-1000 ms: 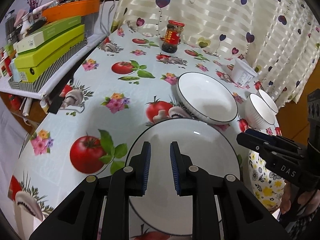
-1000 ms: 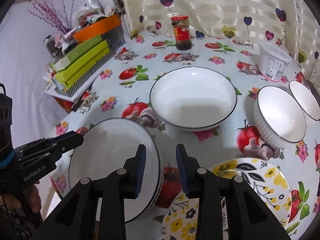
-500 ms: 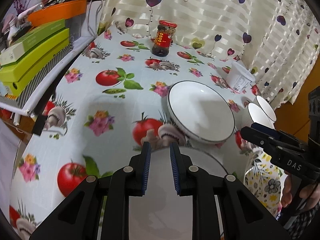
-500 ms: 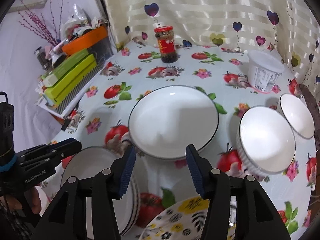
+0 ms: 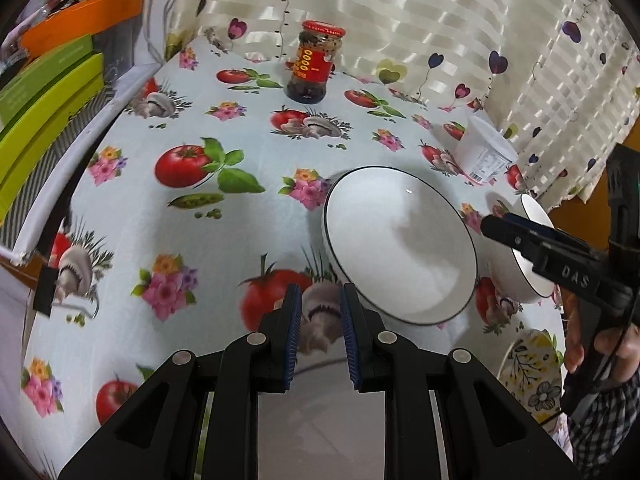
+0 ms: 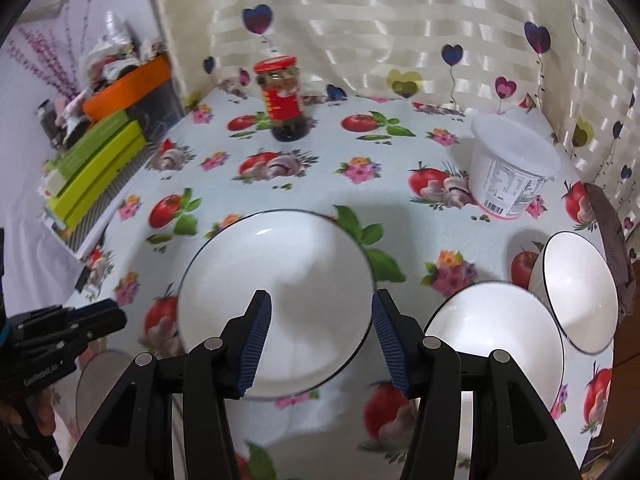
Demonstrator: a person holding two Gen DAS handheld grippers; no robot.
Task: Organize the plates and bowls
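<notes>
Right gripper [image 6: 320,332] hung half-open over centre-frame big bowl [image 6: 276,300]; a shallow rim pinch risked slipping.

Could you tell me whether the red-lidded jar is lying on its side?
No, the jar stands upright on the tablecloth, its lid on top.

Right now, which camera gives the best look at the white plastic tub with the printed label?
The right wrist view: the white plastic tub stands whole and unobstructed near the curtain, label and barcode facing the camera. The left wrist view shows the tub smaller, stretched towards the frame's edge, label harder to make out.
</notes>
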